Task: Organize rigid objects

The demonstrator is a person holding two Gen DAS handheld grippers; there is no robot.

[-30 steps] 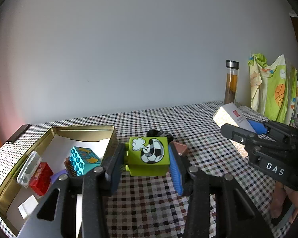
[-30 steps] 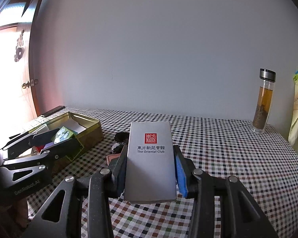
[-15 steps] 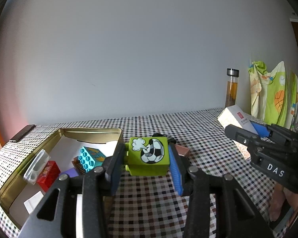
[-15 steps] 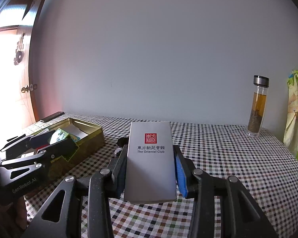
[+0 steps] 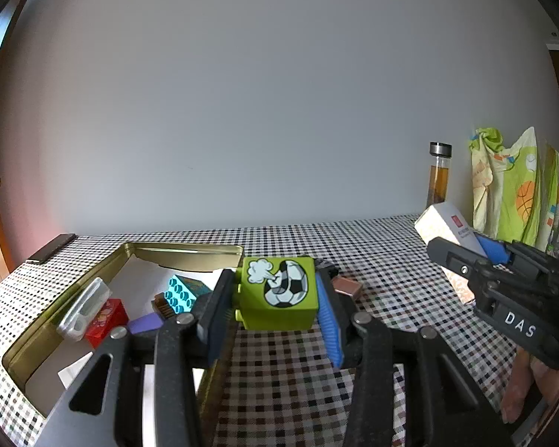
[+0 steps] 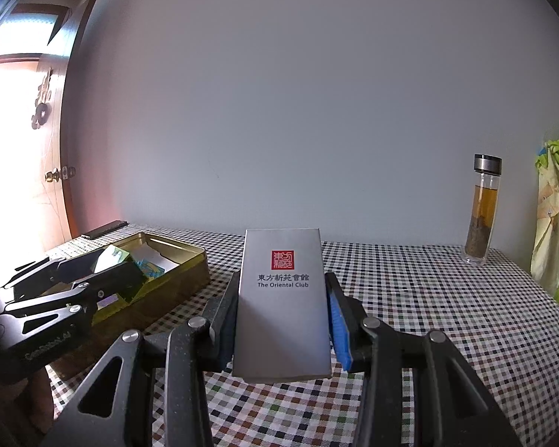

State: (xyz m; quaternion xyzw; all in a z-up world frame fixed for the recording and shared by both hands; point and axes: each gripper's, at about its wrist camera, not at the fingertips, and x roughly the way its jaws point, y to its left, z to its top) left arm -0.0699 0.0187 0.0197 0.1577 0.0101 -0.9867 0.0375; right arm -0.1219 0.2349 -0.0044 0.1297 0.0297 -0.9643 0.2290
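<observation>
Jaws of the left gripper (image 5: pixel 277 298) clamp the green block (image 5: pixel 277 292), those of the right gripper (image 6: pixel 282 313) the grey box (image 6: pixel 282 298), which may hit the tin (image 6: pixel 190 260) rim if lowered carelessly.

A plain pale wall (image 6: pixel 279 93) rises behind the desk (image 6: pixel 447 298), which wears a checked cloth. At far left a wooden door (image 6: pixel 52 193) stands beside glaring daylight. At far right hangs a green patterned cloth (image 5: pixel 510 193).

"The Oriental Club" on grey box (image 6: pixel 282 298), "DAS" on right hand-held gripper (image 5: pixel 462 257)
</observation>
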